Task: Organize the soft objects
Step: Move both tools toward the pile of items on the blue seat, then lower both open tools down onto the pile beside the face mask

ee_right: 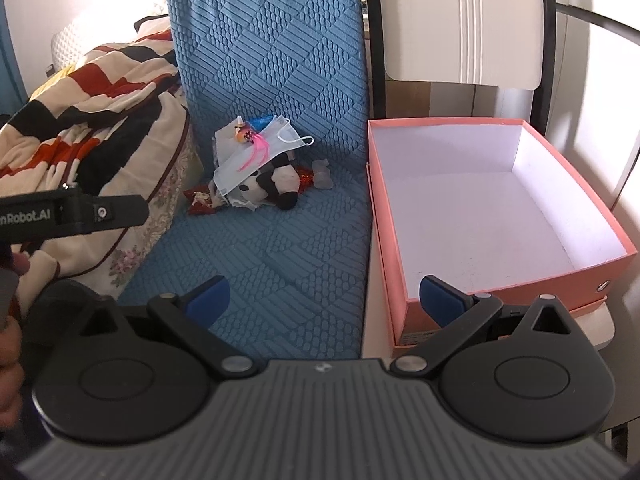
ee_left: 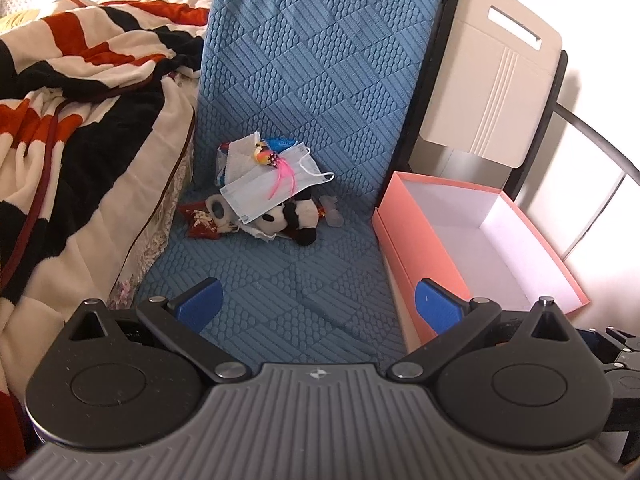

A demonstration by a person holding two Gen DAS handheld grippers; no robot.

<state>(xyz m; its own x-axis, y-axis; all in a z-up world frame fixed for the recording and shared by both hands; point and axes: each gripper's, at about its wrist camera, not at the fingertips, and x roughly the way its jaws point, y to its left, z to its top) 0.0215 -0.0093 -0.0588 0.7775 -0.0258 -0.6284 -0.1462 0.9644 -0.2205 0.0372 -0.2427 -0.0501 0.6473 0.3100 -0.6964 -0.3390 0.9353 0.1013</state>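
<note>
A small heap lies at the back of the blue quilted seat (ee_left: 288,292) (ee_right: 280,248). In it are a black-and-white panda plush (ee_left: 294,216) (ee_right: 276,186), a pale blue face mask (ee_left: 264,184) (ee_right: 244,162) draped over it, a small toy with pink feathers (ee_left: 267,157) (ee_right: 246,136), and a red wrapper (ee_left: 200,220) (ee_right: 198,200). An open pink box (ee_left: 416,248) (ee_right: 500,294) with a white inside stands to the right. My left gripper (ee_left: 318,306) is open, well short of the heap. My right gripper (ee_right: 324,298) is open too, nothing between its fingers.
A striped red, black and cream blanket (ee_left: 72,120) (ee_right: 92,108) lies heaped on the left. A beige chair back (ee_left: 492,84) (ee_right: 460,20) with a black frame stands behind the box. The left gripper's body (ee_right: 72,212) and a hand (ee_right: 10,344) show at the right view's left edge.
</note>
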